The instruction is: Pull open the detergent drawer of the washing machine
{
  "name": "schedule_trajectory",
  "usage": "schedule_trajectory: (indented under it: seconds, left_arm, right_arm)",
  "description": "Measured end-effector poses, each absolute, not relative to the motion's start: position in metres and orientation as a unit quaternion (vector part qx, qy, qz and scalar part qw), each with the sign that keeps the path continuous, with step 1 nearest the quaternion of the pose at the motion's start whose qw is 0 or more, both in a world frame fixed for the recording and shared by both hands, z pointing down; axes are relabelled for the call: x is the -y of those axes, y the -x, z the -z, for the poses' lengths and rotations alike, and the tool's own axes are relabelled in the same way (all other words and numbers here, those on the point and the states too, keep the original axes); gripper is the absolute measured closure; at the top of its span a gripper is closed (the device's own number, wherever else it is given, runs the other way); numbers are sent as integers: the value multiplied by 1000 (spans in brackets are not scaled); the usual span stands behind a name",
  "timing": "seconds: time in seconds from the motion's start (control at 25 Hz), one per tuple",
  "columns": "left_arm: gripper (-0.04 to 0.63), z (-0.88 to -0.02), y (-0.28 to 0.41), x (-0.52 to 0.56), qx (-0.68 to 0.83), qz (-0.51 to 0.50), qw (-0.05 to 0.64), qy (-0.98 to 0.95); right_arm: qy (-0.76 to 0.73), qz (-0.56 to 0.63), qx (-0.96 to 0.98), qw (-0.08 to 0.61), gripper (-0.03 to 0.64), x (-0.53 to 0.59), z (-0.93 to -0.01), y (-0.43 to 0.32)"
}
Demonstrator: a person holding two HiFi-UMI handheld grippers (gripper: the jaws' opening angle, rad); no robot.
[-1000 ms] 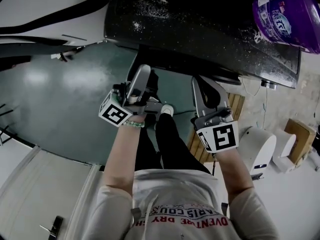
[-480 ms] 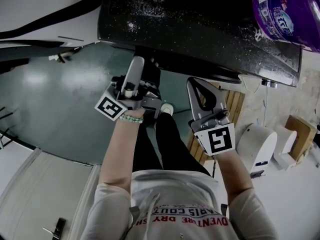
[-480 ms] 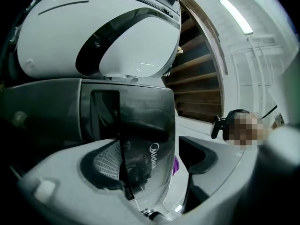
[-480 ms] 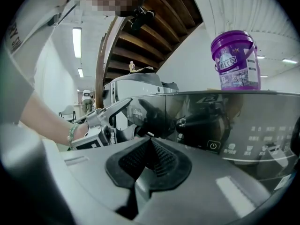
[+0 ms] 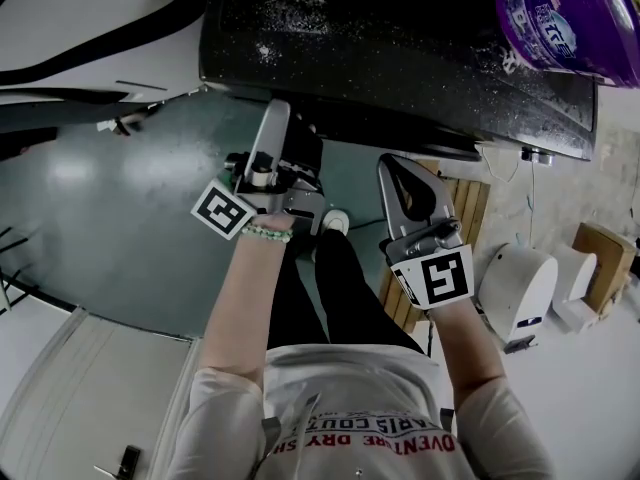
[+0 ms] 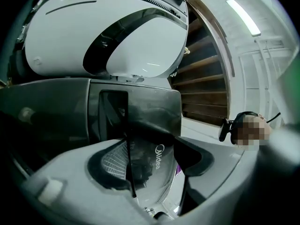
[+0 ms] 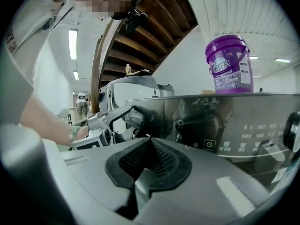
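The dark washing machine (image 5: 400, 48) fills the top of the head view. Its glossy detergent drawer front (image 6: 140, 109) is at the left end of the control panel (image 7: 209, 144). My left gripper (image 5: 283, 116) reaches up under the machine's front edge. In the left gripper view its jaws (image 6: 150, 159) are closing with the drawer front between the pads, and I see no firm press. My right gripper (image 5: 395, 166) hangs just right of it, in front of the panel. Its pads (image 7: 150, 146) meet, shut on nothing.
A purple detergent bucket (image 5: 560, 18) stands on the machine's top at the right. A white appliance (image 5: 520, 293), a cardboard box (image 5: 600, 258) and wooden slats (image 5: 465, 208) are on the floor to the right. A white machine (image 6: 131, 41) stands to the left.
The left gripper has rolled about its own axis and edged up to the machine's front edge. The right gripper has stayed about where it was.
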State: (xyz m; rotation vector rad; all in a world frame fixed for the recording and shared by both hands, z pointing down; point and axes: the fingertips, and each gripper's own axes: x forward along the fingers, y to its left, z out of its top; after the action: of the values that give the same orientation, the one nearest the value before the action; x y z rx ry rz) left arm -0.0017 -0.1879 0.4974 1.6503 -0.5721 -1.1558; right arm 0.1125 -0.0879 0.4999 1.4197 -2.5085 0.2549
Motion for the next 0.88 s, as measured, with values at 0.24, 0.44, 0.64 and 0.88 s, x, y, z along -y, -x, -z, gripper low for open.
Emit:
schedule_trajectory:
  seconds: [0.24,0.44,0.64,0.88]
  left_arm:
    - [319,-496,7,164,233,474,496,-689]
    - [313,-495,9,150,230,470,499,-691]
    - [313,-495,14,132,231,472,498,-691]
    - [313,-498,23,95,228,471,493,-696]
  right_arm:
    - [-520,-60,842,131,615,88,-498,-121]
    - [-537,-33,831,142,615,86,-495,-123]
    - [-549,-37,825,131,615,76,-485,-118]
    - [-541,-26,829,142,615,55,-483,-115]
